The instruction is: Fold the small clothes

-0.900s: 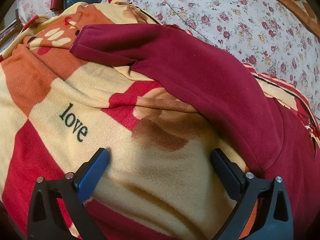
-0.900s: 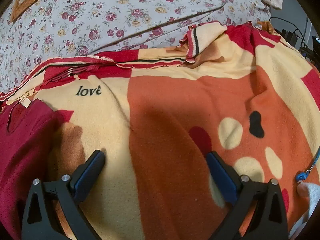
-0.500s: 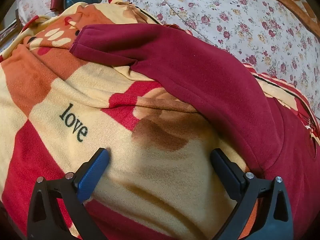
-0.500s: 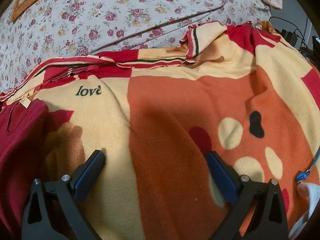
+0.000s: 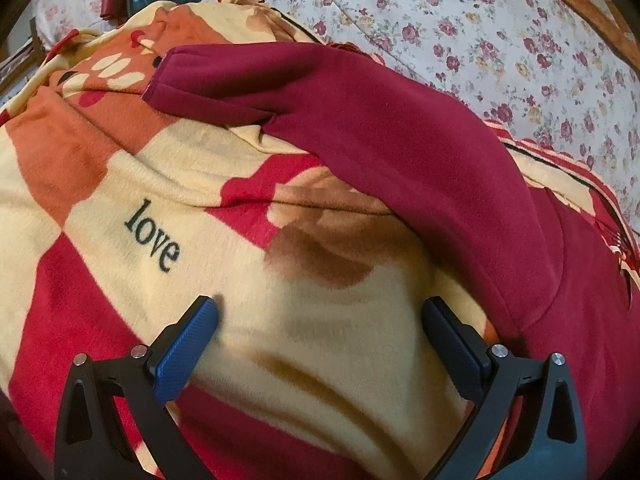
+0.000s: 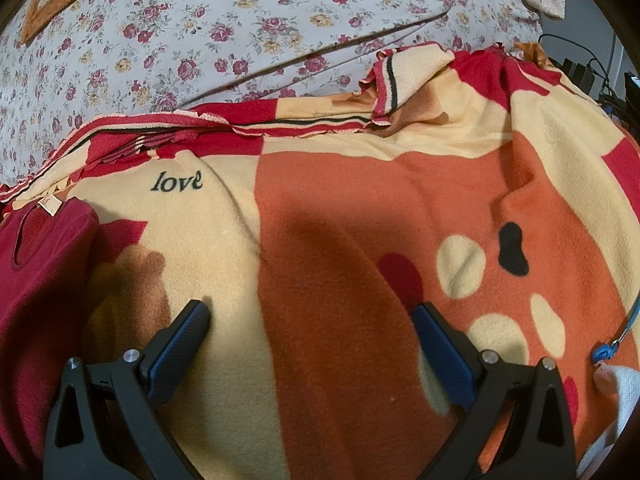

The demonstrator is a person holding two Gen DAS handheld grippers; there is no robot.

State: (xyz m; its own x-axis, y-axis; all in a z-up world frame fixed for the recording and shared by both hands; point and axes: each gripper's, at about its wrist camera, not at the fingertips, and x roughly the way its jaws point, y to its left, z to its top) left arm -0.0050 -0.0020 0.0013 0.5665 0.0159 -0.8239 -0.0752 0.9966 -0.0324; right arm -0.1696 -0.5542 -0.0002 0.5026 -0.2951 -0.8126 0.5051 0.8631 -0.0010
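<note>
One dark maroon fleece garment (image 5: 420, 152) spread across one cream, orange and red fleece blanket (image 5: 224, 168), sleeve stretched toward the far left, body trailing off the right edge. Two printed "love" words, one per view. One floral bedsheet (image 5: 480, 32) beyond. Left gripper (image 5: 320, 316) spread wide, holding nothing. Right gripper (image 6: 310, 316) likewise spread wide over blanket, maroon cloth at far left.
</note>
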